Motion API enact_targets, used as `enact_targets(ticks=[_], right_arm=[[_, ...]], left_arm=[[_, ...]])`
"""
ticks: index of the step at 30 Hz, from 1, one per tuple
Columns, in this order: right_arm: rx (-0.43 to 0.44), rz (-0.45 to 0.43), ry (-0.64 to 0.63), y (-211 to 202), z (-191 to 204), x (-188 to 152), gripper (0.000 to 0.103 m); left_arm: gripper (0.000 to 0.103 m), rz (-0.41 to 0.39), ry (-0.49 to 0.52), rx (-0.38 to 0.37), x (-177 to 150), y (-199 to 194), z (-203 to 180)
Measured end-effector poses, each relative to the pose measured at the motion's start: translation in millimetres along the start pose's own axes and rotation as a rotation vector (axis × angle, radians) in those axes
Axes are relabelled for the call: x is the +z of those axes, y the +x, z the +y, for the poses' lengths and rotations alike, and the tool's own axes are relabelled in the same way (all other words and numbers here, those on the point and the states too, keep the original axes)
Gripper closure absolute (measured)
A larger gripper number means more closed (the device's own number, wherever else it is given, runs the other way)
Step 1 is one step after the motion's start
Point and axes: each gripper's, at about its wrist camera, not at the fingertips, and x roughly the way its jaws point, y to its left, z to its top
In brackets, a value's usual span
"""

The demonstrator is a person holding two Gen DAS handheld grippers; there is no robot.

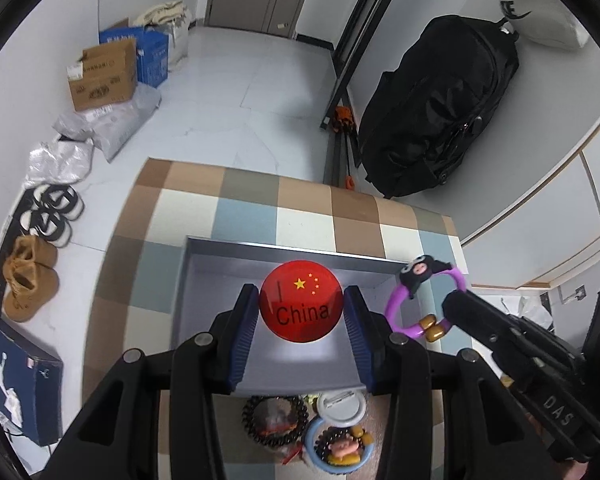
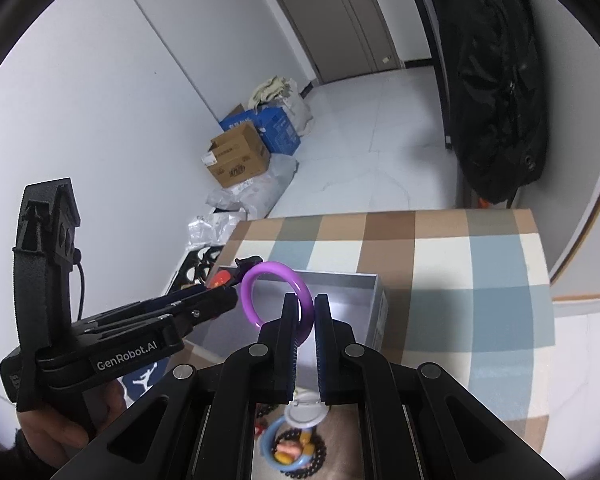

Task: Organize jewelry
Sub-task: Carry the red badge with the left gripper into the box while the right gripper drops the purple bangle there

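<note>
Our left gripper (image 1: 300,308) pinches the red badge (image 1: 301,301) between its jaws above the grey box (image 1: 284,251) on the checked table (image 1: 244,196). Our right gripper (image 2: 306,308) clamps the purple bracelet (image 2: 260,276) over the box's right edge.

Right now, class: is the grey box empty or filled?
Apparently empty: the grey box shows bare floor; the red badge is gripped above it.

A round red badge (image 1: 301,300) with yellow stars and the word "China" hangs face-up over the open grey box (image 1: 204,276); a purple bracelet (image 1: 396,300) bearing a black cartoon charm and gold beads hangs upright at the box's right edge; a black beaded bracelet (image 1: 256,412), a white badge (image 1: 342,408) and a blue bracelet (image 1: 312,444) lie clustered on the checked bench, near the box.
</note>
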Motion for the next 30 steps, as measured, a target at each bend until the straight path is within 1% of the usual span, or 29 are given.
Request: enact_targets(ticks=[5,10,13,14,15,16,17,18,19,20,22,24,26,30], right_arm=[[0.000,0.037,0.033,17,-10,0,0.096],[-0.008,0.059,0.060,26,-18,1,0.096],[-0.008,0.070,0.068,31,-20,2,0.092],[-0.005,0.074,0.066,32,-20,2,0.092],[0.005,0.078,0.060,32,-19,3,0.092],[0.007,0.075,0.054,32,-18,3,0.092],[0.002,0.070,0.044,31,-16,3,0.086],[-0.001,0.063,0.035,30,-15,3,0.082],[-0.003,0.048,0.028,26,-14,3,0.072],[-0.005,0.032,0.026,22,-14,3,0.059],[-0.010,-0.006,0.021,13,-15,2,0.044],[-0.007,-0.029,0.014,6,-15,2,0.036],[-0.022,-0.044,0.010,2,-15,1,0.026],[-0.031,-0.051,0.007,-4,-16,-3,0.024]], left_arm=[[0.065,0.017,-0.039,-0.073,6,9,3],[0.065,0.026,-0.064,-0.112,13,15,5],[0.065,0.050,-0.083,-0.170,15,18,4],[0.062,0.054,-0.092,-0.186,15,18,4],[0.054,0.050,-0.097,-0.199,16,17,5],[0.049,0.043,-0.100,-0.202,16,16,5],[0.038,0.031,-0.105,-0.199,17,13,5],[0.031,0.014,-0.109,-0.200,17,10,6],[0.030,0.003,-0.111,-0.204,17,8,6],[0.030,-0.008,-0.113,-0.208,17,6,7],[0.030,-0.019,-0.106,-0.205,16,1,7],[0.030,-0.024,-0.090,-0.179,14,0,6],[0.030,-0.036,-0.069,-0.145,12,-4,4],[0.030,-0.069,-0.036,-0.069,5,-12,4]])
